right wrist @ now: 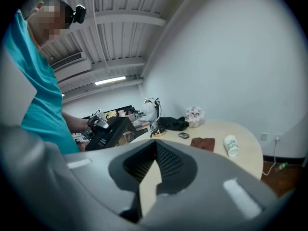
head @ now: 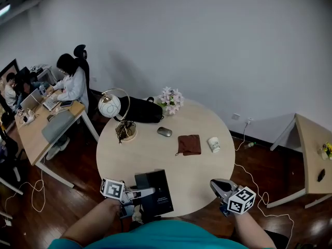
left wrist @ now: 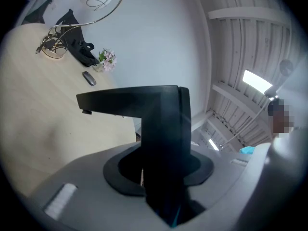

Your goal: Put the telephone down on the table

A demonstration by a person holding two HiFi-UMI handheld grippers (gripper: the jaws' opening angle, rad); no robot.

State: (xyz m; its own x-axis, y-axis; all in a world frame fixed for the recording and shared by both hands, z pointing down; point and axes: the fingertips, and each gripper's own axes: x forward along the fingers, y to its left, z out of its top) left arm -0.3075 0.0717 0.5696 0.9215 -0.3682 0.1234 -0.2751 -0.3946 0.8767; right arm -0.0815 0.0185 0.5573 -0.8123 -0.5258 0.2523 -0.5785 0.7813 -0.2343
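My left gripper (head: 148,192) is shut on a black desk telephone (head: 155,191), which hangs tilted over the near edge of the round beige table (head: 155,154). In the left gripper view the telephone (left wrist: 159,129) fills the space between the jaws of that gripper (left wrist: 161,177), with the tabletop (left wrist: 43,105) stretching beyond it. The right gripper view shows the telephone (right wrist: 108,131) held up at the left, beside the person's teal shirt. At the table's near right edge my right gripper (head: 217,184) hovers, jaws together and empty (right wrist: 154,148).
On the table stand a globe lamp (head: 116,113), a black bag (head: 142,110), flowers (head: 170,100), a mouse (head: 164,132), a brown cloth (head: 189,144) and a paper cup (head: 213,144). A desk with seated people (head: 31,123) lies left. A small table (head: 311,149) stands right.
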